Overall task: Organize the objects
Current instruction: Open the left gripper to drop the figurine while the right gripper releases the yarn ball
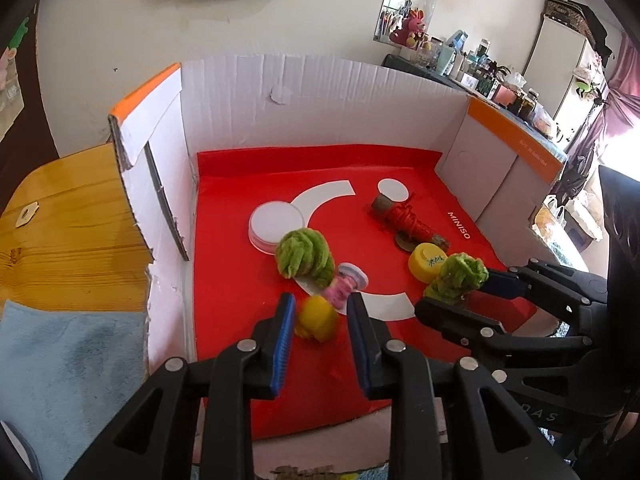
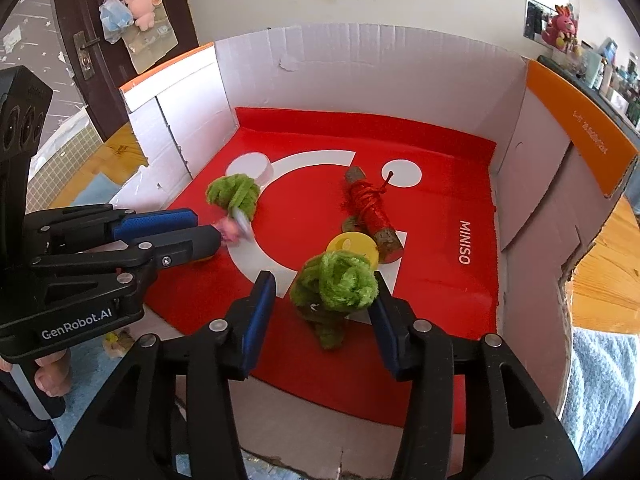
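A white cardboard box [image 1: 320, 100] with orange-edged flaps sits on a wooden table [image 1: 72, 216], its floor covered by a red sheet [image 1: 248, 280] printed with white shapes. Everything below is placed against that sheet.

At its left side stands a white round lid [image 1: 274, 224], and just in front of it a green fuzzy bundle [image 1: 306, 258] touches a small pink spool [image 1: 346, 286]. Nearer the front edge lies a yellow toy [image 1: 316, 320], sitting between the spread jaws of the left gripper [image 1: 320, 312]; the blue pads flank it on both sides with a gap each way, so nothing is pinched.

Toward the middle of the sheet lies a stick wrapped in red cord [image 1: 408, 220], tilted, with a yellow cap [image 1: 426, 264] beside its near end.

Right of the cap, a second green fuzzy bundle [image 2: 334, 288] lies between the open jaws of the right gripper [image 2: 326, 292]. I cannot tell if the right-hand pad touches it; the left pad stands clear.
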Available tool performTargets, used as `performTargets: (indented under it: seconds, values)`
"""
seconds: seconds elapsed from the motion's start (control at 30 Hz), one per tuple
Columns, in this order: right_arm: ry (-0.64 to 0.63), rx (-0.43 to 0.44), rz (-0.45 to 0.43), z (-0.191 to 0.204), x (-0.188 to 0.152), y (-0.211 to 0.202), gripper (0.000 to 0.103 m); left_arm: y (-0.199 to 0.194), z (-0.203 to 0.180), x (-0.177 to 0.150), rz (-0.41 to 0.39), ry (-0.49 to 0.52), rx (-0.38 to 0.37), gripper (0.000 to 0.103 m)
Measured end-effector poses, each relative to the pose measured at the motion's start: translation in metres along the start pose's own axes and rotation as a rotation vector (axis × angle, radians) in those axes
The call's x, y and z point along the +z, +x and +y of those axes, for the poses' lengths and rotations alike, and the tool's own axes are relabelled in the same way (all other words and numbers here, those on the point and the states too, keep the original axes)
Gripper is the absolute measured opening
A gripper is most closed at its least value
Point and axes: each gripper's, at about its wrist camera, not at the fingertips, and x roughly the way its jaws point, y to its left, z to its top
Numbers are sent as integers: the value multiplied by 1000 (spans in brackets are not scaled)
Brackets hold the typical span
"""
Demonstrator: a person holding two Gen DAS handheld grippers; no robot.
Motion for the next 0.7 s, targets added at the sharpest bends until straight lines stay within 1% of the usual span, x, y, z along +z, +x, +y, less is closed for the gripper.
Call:
performTargets:
  seconds: [0.13,0.23,0.3,0.53,0.6,0.63,0.7]
  values:
    - [-2,-2,-2,1,0,-3,46,-2,-1,-2,-2,1,-2,30]
    - [-5,-5,-3,2,-1,-4,53,-6,-2,-4,-8,7,-2,34]
    - [-6,-6,-4,3,-2,-5,53,-9,-3,-5,-13,10,2,36]
    - [-1,-9,-11,4,-4,-10,53,-15,-2,-9,-20,9,-1,37]
    - [0,-9,-14,5,-5,-11,56,-16,-2,-10,-21,9,-4,38]
    - [1,-9,-16,6,-6,-12,59,-17,-3,-11,-23,9,-5,39]
    - [0,-8,-18,6,-6,-14,60,-20,-4,-12,-28,12,-4,42]
